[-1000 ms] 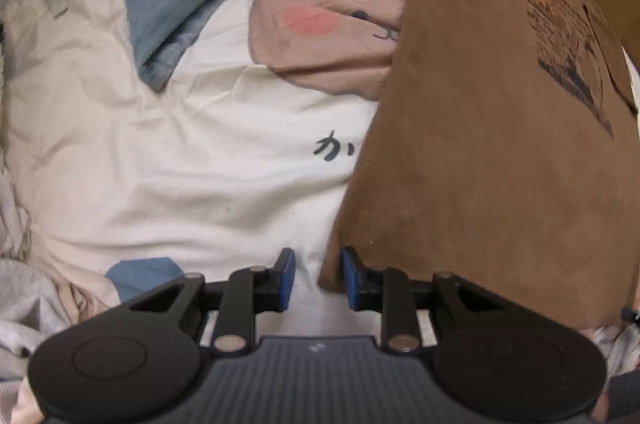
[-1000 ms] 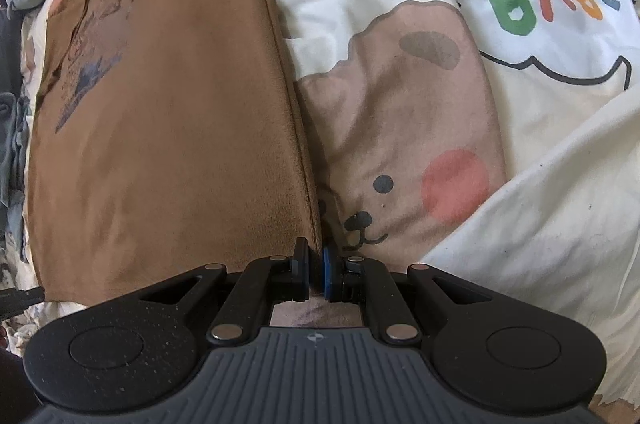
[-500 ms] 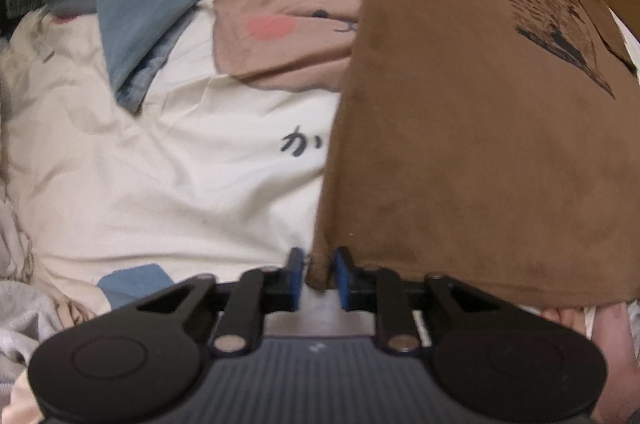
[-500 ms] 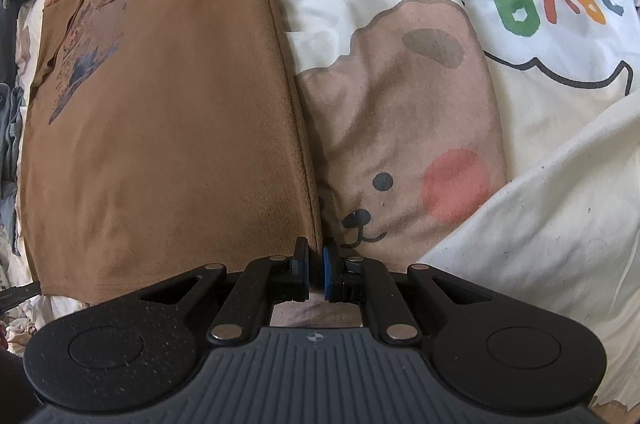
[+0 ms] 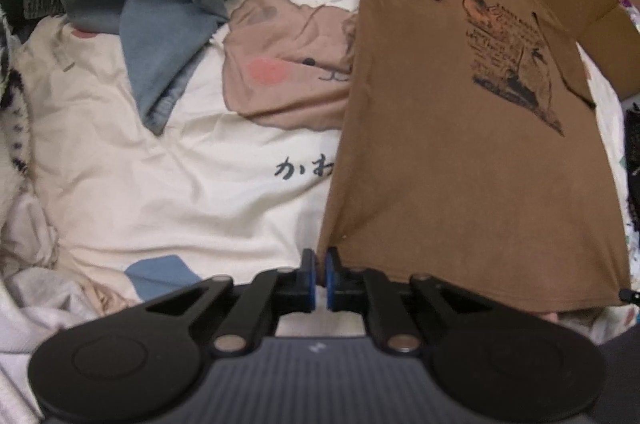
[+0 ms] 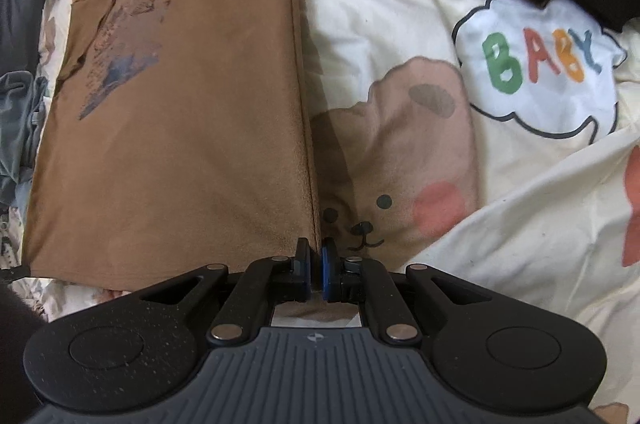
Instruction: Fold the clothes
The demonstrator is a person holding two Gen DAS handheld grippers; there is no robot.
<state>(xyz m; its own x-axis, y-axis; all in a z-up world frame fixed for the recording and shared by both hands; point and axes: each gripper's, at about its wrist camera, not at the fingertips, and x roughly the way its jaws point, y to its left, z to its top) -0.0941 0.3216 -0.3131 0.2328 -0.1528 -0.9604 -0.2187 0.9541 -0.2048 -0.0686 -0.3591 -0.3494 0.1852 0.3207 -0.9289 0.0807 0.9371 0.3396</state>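
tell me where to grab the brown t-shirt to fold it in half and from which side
By the two bottom hem corners, from the hem end. The brown t-shirt lies flat and narrow, sleeves already folded in, so its hem corners are free thin edges. The left gripper is pinched on one corner, the right gripper on the other; from there the hem can be carried up to the collar.

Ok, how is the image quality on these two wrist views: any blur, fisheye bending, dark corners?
Left wrist view: soft throughout, the brown T-shirt print smeared, straight hems bowed by the fisheye, top corners dark. Right wrist view: sharper, the BABY print on the bedsheet readable, light even, slight smear near the T-shirt collar, edges curved, lower left corner dark. No glare in either.
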